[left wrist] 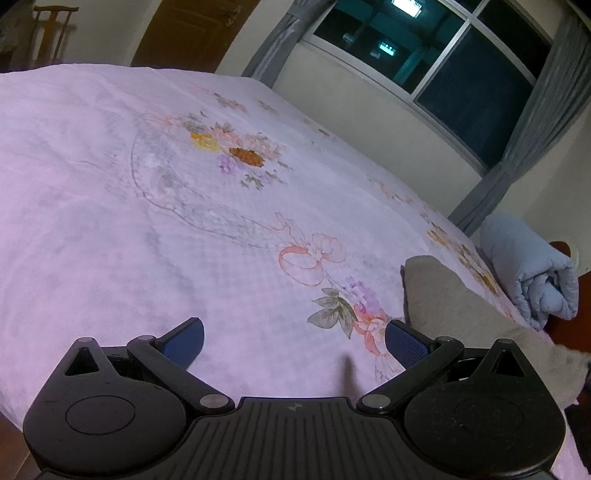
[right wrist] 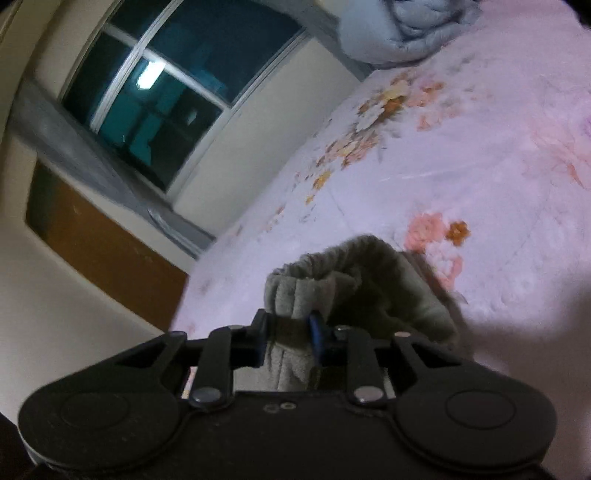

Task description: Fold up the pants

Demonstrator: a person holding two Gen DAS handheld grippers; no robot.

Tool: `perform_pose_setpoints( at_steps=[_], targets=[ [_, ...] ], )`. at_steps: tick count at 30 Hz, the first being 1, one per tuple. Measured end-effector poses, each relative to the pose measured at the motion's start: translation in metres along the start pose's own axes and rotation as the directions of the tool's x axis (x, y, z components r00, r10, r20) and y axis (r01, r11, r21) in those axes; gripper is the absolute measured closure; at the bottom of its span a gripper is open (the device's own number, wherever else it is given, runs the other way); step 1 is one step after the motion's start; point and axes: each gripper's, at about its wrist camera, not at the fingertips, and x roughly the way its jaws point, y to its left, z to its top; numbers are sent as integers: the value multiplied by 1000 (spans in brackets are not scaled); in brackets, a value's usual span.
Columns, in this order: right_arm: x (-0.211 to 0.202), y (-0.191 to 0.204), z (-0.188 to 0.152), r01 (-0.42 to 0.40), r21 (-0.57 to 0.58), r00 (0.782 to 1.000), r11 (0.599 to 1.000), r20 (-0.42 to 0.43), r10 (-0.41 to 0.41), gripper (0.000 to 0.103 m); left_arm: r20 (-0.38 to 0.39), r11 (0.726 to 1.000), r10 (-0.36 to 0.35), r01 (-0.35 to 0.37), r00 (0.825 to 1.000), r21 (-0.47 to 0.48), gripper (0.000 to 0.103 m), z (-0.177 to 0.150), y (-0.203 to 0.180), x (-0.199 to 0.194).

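Gripping a bunched edge of the grey pants (right wrist: pixel 354 295) on the bed (right wrist: pixel 480 166), the right hand-held gripper (right wrist: pixel 290 341) is clamped shut; the left hand-held gripper (left wrist: pixel 293 343) is held wide open, empty. Next, the fabric likely needs lifting and spreading.

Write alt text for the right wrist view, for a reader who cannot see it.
The right tongs pinch a bunched fold of grey pants above a bed with a pale floral sheet. A rolled light-blue blanket lies at the bed's far end, with a dark window beyond it.
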Motion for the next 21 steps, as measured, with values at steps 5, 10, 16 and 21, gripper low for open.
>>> perform_pose_setpoints(
  at_steps=[5, 10, 16, 21],
  targets=[
    [4, -72, -18, 125, 200, 990, 972, -91, -108, 76, -9, 1000, -3, 3, 1000, 3, 0, 1, 0, 2],
    [-15, -54, -22, 128, 127, 992, 984, -6, -128, 21, -16, 1000, 10, -10, 1000, 11, 0, 0, -2, 5],
    [11, -57, -20, 149, 188, 987, 971, -94, -133, 38, -17, 1000, -4, 4, 1000, 15, 0, 1, -2, 5],
    [25, -53, -25, 220, 262, 972, 940, -136, -189, 38, -18, 1000, -6, 6, 1000, 12, 0, 0, -1, 6]
  ],
)
